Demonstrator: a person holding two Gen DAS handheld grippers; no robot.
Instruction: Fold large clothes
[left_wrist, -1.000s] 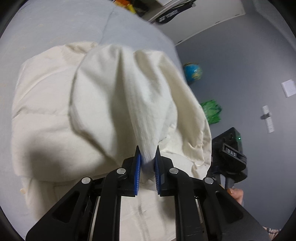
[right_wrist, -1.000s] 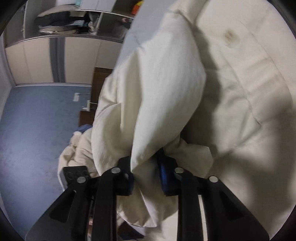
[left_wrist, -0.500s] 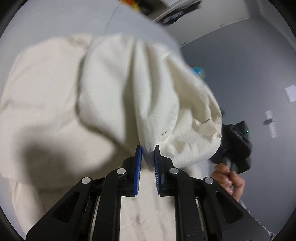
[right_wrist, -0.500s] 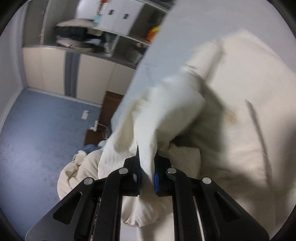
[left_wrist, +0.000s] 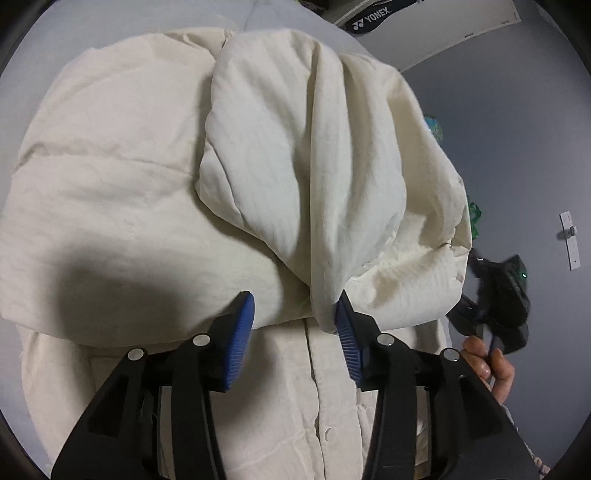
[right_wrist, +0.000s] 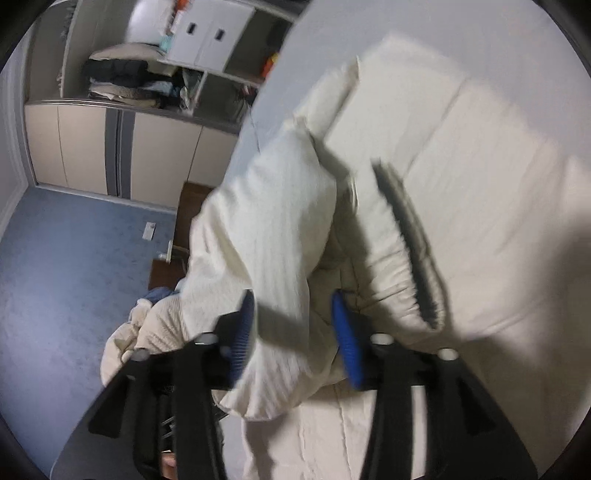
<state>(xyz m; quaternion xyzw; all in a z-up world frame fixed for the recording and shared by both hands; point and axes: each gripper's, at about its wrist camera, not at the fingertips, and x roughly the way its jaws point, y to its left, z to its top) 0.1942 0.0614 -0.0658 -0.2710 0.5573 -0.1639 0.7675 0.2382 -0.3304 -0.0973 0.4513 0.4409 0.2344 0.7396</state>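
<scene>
A large cream padded coat (left_wrist: 122, 177) lies on a light grey bed (left_wrist: 110, 22). One sleeve (left_wrist: 295, 147) is folded over its body, with a snap-button placket (left_wrist: 317, 398) below. My left gripper (left_wrist: 293, 321) is open; the sleeve's end rests against its right pad (left_wrist: 347, 343). In the right wrist view the coat (right_wrist: 480, 206) also shows, with the sleeve (right_wrist: 266, 229) draped between the open jaws of my right gripper (right_wrist: 295, 332). The fur-trimmed hood edge (right_wrist: 410, 240) lies just right of it.
The right gripper and the hand holding it (left_wrist: 495, 325) sit at the coat's right side. A wardrobe with shelves (right_wrist: 147, 85) stands beyond the blue floor (right_wrist: 55, 277). A pile of other clothes (right_wrist: 147, 314) lies past the bed's edge. A wooden nightstand (right_wrist: 184, 221) is near.
Both grippers were shut on the sleeve fabric; both have opened and let it go. The sleeve now rests folded on the coat's body.
</scene>
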